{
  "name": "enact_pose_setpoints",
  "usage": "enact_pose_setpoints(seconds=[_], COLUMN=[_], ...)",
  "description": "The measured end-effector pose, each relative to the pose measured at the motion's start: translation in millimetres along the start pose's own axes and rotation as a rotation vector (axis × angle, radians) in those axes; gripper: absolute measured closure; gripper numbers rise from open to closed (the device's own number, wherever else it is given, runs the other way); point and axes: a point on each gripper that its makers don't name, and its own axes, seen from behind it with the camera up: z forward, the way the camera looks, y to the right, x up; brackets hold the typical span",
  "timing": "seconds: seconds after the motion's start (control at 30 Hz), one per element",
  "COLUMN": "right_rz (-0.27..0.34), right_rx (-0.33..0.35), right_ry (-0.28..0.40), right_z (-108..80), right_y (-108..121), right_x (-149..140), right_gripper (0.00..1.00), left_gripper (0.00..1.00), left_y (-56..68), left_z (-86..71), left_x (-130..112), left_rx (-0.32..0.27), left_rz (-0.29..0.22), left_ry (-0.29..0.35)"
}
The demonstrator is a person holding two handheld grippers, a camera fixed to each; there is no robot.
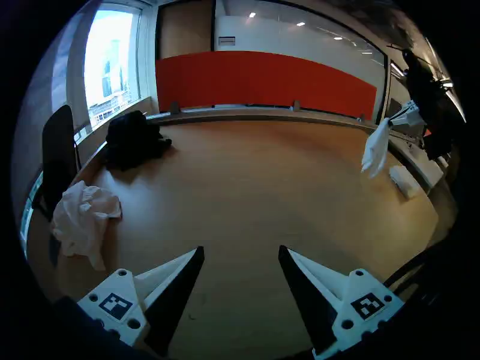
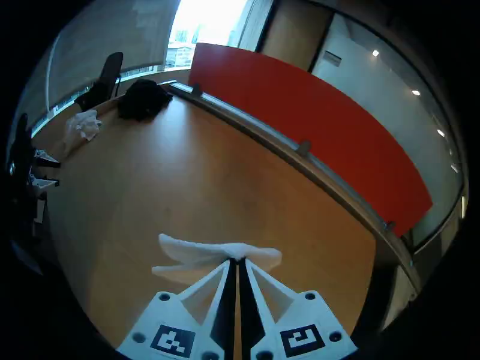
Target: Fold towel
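Observation:
In the right gripper view my right gripper [image 2: 237, 262] is shut on a white towel [image 2: 204, 251], which spreads left and right of the fingertips above the wooden table [image 2: 180, 180]. In the left gripper view that same towel [image 1: 376, 153] hangs limp from the right gripper [image 1: 401, 120] at the far right, lifted off the table. My left gripper [image 1: 240, 251] stands open low over the table [image 1: 252, 180], with nothing between its fingers. It shows again at the left edge of the right gripper view as the left gripper [image 2: 37, 174].
A crumpled heap of white towels [image 1: 84, 219] [image 2: 84, 126] lies near the table's left edge. A black bag [image 1: 132, 139] [image 2: 143, 98] sits at the far corner by the window. A folded white towel [image 1: 405, 180] rests below the hanging one. A red partition [image 1: 264, 78] runs along the back, and a dark chair [image 1: 59, 150] stands at the left.

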Motion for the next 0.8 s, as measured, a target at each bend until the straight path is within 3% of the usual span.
enact_pose_setpoints(seconds=[0.8], right_rz=[0.068], right_rx=[-0.115], right_ry=[-0.103], right_z=[-22.5], right_y=[116], right_x=[-70], right_gripper=[0.98], left_gripper=[0.08], left_y=[5.3], left_z=[-0.4], left_x=[5], left_rx=[0.021], left_rz=[0.026], left_ry=[-0.017])
